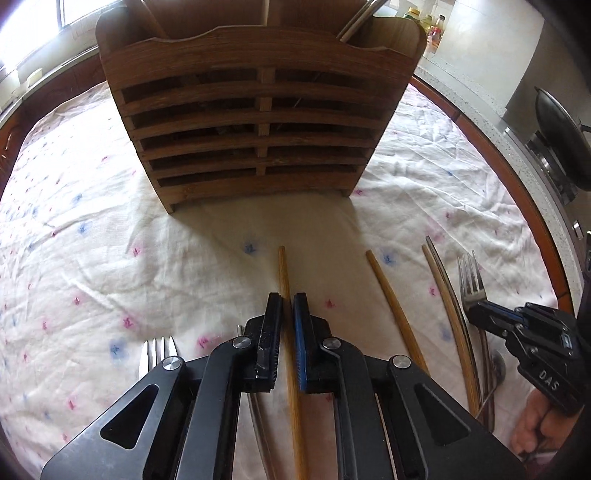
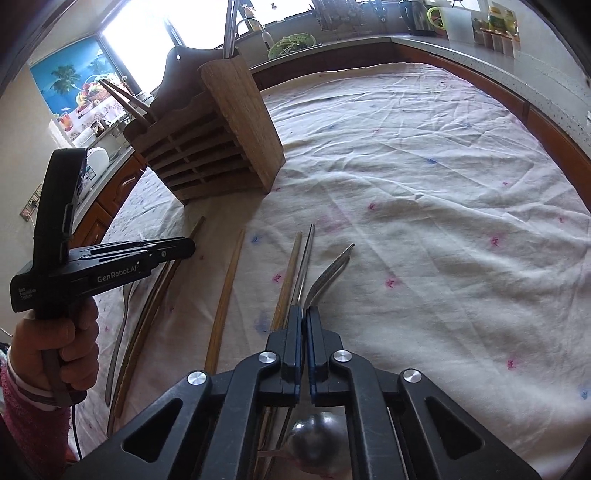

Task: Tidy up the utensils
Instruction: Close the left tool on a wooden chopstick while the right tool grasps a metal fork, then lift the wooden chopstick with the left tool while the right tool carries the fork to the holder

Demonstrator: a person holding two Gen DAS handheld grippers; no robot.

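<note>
A slatted wooden utensil holder (image 1: 258,122) (image 2: 218,147) stands on the flowered tablecloth (image 1: 92,221). In the left wrist view my left gripper (image 1: 288,299) is shut on a wooden chopstick (image 1: 283,266) that lies pointing at the holder. At the right my right gripper (image 1: 476,312) (image 2: 304,312) is shut on the neck of a metal fork (image 1: 471,273) (image 2: 332,266) lying on the cloth. The right wrist view shows the left gripper (image 2: 186,245) from the side, low over the cloth and held by a hand (image 2: 66,339).
Loose wooden chopsticks (image 1: 395,306) (image 2: 225,291), a metal chopstick (image 2: 307,254), a second fork (image 1: 159,350) and a spoon (image 2: 314,439) lie around the grippers. The holder has chopsticks (image 2: 125,96) and a metal handle (image 2: 229,29) in it. A dark pan (image 1: 561,136) sits beyond the table's right edge.
</note>
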